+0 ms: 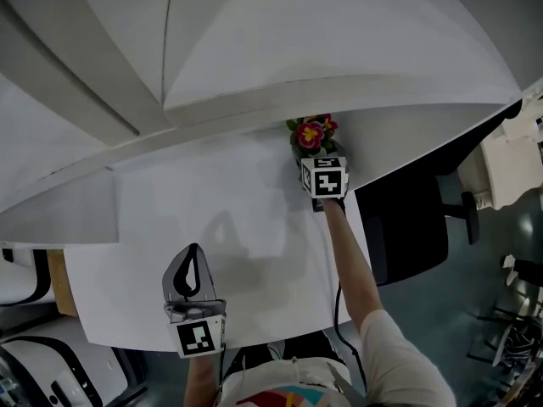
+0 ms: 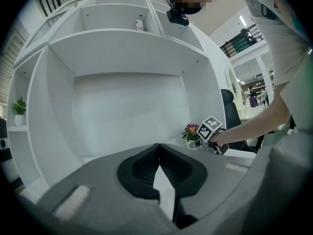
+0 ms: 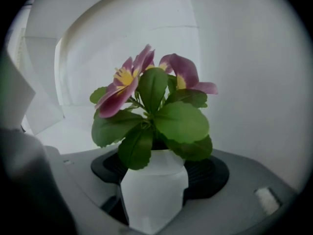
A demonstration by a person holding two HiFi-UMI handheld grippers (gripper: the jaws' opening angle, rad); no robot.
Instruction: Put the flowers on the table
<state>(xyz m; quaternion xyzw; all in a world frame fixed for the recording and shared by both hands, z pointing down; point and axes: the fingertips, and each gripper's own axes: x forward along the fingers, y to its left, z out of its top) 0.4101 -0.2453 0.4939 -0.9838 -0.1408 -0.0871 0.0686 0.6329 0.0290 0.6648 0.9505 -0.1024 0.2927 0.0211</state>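
The flowers (image 3: 146, 102) are pink blooms with green leaves in a small white pot (image 3: 154, 190). My right gripper (image 3: 155, 180) is shut on that pot, one jaw on either side. In the head view the flowers (image 1: 312, 134) sit at the back right of the white table (image 1: 212, 193), just under the shelf edge, with my right gripper (image 1: 312, 153) behind them. I cannot tell whether the pot touches the table. My left gripper (image 1: 193, 253) hovers over the table's near left, shut and empty. Its own view shows my left gripper (image 2: 158, 163) with jaws pressed together, and the flowers (image 2: 192, 132) far off to the right.
A white shelf unit (image 1: 254, 49) overhangs the back of the table. A black office chair (image 1: 416, 219) stands to the right of the table's edge. In the left gripper view a small potted plant (image 2: 19, 109) stands on a side shelf at far left.
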